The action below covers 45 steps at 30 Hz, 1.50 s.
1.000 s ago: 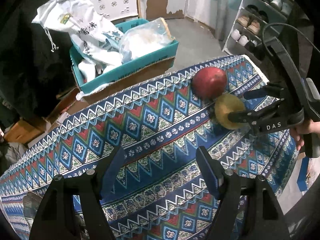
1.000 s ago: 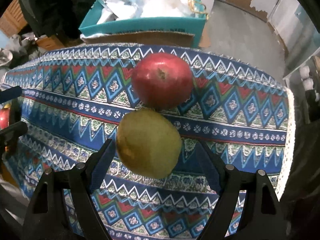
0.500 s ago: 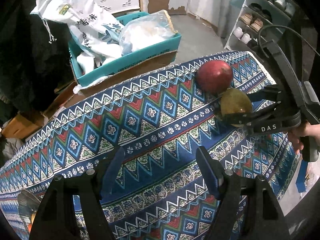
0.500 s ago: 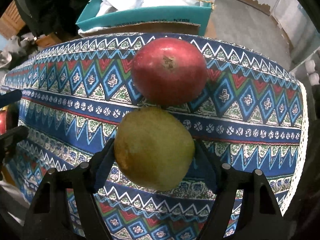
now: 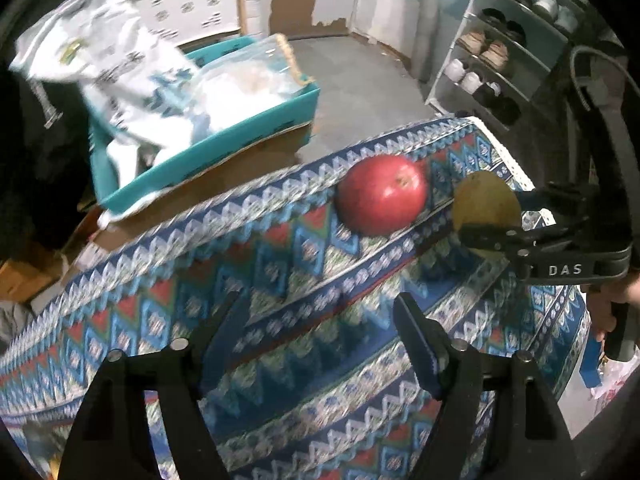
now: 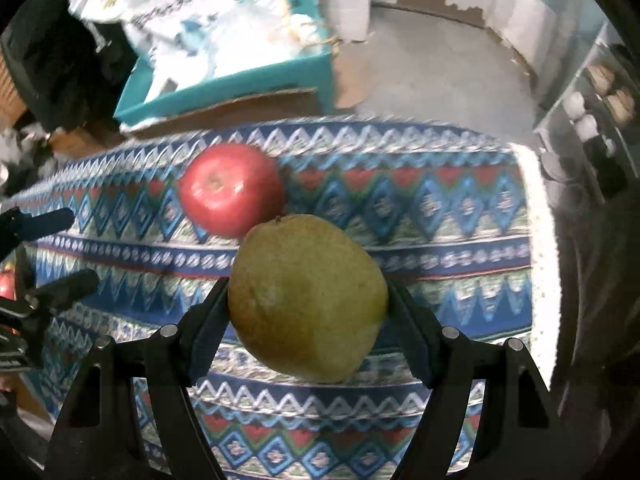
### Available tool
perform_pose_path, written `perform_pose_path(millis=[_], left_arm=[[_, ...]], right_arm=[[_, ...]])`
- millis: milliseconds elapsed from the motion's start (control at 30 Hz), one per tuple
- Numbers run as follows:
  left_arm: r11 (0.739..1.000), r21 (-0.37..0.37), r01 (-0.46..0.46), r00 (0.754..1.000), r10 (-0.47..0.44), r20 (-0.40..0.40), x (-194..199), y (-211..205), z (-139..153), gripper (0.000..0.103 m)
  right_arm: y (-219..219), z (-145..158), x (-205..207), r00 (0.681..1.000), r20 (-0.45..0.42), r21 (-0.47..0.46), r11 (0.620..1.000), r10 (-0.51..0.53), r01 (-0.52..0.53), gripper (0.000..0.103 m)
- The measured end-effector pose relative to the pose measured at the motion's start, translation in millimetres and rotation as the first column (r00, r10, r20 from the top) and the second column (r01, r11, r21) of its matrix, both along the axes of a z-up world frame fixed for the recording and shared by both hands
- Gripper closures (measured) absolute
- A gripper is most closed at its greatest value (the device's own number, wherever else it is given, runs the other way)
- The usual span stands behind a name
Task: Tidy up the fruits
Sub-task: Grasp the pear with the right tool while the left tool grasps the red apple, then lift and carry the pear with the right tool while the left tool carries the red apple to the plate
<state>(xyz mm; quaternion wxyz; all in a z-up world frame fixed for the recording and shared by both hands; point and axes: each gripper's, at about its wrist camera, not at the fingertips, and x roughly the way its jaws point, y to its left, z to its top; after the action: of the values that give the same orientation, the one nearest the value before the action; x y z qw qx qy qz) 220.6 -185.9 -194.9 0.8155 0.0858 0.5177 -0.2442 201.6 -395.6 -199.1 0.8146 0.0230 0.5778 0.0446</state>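
A green-yellow pear sits between the fingers of my right gripper, which is shut on it and holds it just above the patterned cloth. It also shows in the left wrist view inside the right gripper. A red apple lies on the cloth just behind and left of the pear; it also shows in the left wrist view. My left gripper is open and empty over the cloth, nearer than the apple. Part of another red fruit shows at the far left edge.
A teal box with white bags stands on a cardboard box beyond the table's far edge. A shoe rack stands at the right. The cloth's white-trimmed right edge is close to the pear.
My right gripper closed on the pear and lifted it slightly away from the apple. My left gripper moved toward the apple; both views shifted.
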Motion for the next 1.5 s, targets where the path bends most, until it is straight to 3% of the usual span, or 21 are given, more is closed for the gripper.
perform_pose_path(millis=[333, 667, 1067, 1167, 1500], left_arm=[[0.996, 0.002, 0.094, 0.995, -0.094, 0.028, 29.7, -62.8, -3.9, 0.023], [0.986, 0.053, 0.156, 0.987, -0.158, 0.022, 44.0, -102.0, -22.1, 0.022], [0.987, 0.086, 0.137, 0.990, -0.139, 0.019, 50.2, -113.6, -43.2, 0.020], [0.988, 0.070, 0.139, 0.990, -0.139, 0.003, 50.6, -114.2, -44.2, 0.027], [0.985, 0.088, 0.148, 0.988, -0.151, 0.029, 39.6, -114.7, -45.2, 0.027]], right_arm=[[-38.2, 2.9, 16.5, 0.993, 0.028, 0.025, 0.993, -0.119, 0.118, 0.027], [-49.2, 2.4, 19.2, 0.986, 0.038, 0.048, 0.986, -0.162, 0.160, 0.027], [-54.0, -2.0, 19.1, 0.982, 0.028, 0.072, 0.980, -0.188, 0.185, 0.027], [-51.6, -2.3, 18.4, 0.983, 0.028, 0.072, 0.981, -0.183, 0.180, 0.027], [-46.0, -5.7, 15.7, 0.983, 0.023, 0.066, 0.982, -0.180, 0.178, 0.027]])
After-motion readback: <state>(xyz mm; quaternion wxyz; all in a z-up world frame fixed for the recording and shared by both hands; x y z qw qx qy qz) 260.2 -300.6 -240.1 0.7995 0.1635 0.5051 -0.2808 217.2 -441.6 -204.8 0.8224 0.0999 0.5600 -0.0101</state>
